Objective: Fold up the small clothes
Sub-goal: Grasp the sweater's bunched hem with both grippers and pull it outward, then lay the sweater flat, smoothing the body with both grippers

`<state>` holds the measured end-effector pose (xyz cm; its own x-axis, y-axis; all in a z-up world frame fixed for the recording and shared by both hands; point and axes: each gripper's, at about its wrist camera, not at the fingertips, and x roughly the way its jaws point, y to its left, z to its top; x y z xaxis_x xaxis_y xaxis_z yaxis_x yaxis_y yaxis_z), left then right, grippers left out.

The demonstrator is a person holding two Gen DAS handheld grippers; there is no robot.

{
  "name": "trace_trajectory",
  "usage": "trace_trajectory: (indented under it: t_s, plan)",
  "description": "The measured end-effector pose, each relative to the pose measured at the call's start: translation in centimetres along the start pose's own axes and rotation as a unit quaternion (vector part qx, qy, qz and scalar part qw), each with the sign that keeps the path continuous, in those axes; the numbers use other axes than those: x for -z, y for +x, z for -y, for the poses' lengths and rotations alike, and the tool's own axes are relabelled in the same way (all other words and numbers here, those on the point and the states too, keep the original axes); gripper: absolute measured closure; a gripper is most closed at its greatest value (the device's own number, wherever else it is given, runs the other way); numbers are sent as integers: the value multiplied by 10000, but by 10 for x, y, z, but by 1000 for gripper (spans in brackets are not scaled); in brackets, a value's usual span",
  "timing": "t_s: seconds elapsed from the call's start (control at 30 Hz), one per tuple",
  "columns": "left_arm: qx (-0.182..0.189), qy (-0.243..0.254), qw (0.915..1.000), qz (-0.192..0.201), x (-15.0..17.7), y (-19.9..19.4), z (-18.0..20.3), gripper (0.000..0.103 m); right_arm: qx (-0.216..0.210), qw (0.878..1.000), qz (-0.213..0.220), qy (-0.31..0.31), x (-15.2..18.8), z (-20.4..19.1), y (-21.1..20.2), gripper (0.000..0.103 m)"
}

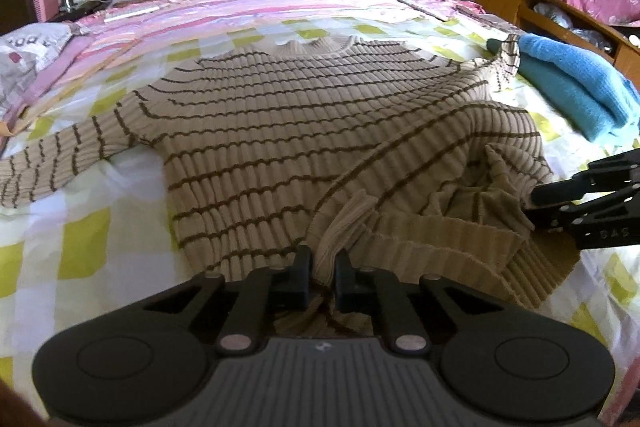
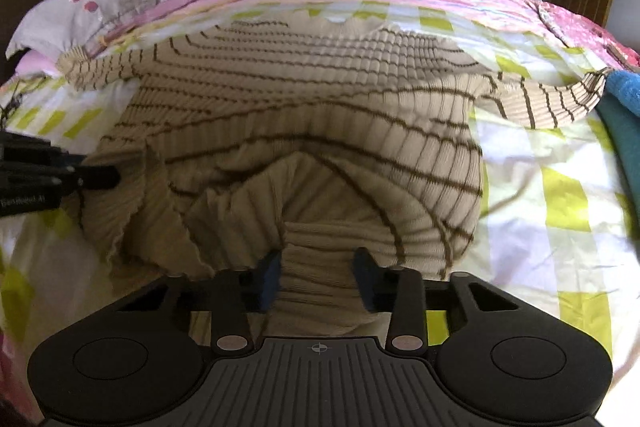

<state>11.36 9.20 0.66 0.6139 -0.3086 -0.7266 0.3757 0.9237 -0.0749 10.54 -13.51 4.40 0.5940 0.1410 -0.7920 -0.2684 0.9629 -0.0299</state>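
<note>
Sweater (image 1: 280, 131), beige with thin brown stripes, is lying spread on the checked bedsheet (image 1: 80, 227), collar toward the far side, one sleeve reaching out to the left and the other to the right toward a folded blue towel (image 1: 580, 87). Its near hem is being gathered at two spots. The left gripper (image 1: 322, 275) is being held at the near middle of the hem, its jaws drawn almost together on a raised ridge of knit. The right gripper (image 2: 318, 279) is being held at the near right corner, where the hem is already bunched and partly turned over; its jaws are standing partly apart with ribbed fabric filling the gap between them, and whether the pads are pressing on it cannot be told from the blurred view.

For the step to be done well, both hem points are probably best being lifted evenly and carried toward the collar, with the fabric being kept taut between the grippers so that the rumpled right corner is being smoothed rather than folded in
</note>
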Motion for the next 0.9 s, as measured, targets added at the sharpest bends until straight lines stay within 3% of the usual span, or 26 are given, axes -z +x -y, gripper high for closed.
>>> trace_trajectory:
  t_s: [0.2,0.33,0.43,0.47,0.67,0.9]
  plan:
    - [162,37,9998,65,1,-5,0,84,29,9999,87,-97,-2,-6,-1,69]
    - [-10,284,9996,2,1,1,10,85,160,9995,20,-267,-2,-11,8,69]
    - [14,266,9996,15,2,-6,11,90,138,9997,23,-184,-2,-6,3,96]
    - [49,231,9997,60,3,-10,10,91,103,9999,15,-80,-1,-3,1,99]
    - [246,-211,9989,339,15,-51,2,91,143,9985,260,455,11,22,-41,100]
    - [123,-550,9979,314,48,-86,3,92,360,9951,407,827,39,42,-98,100]
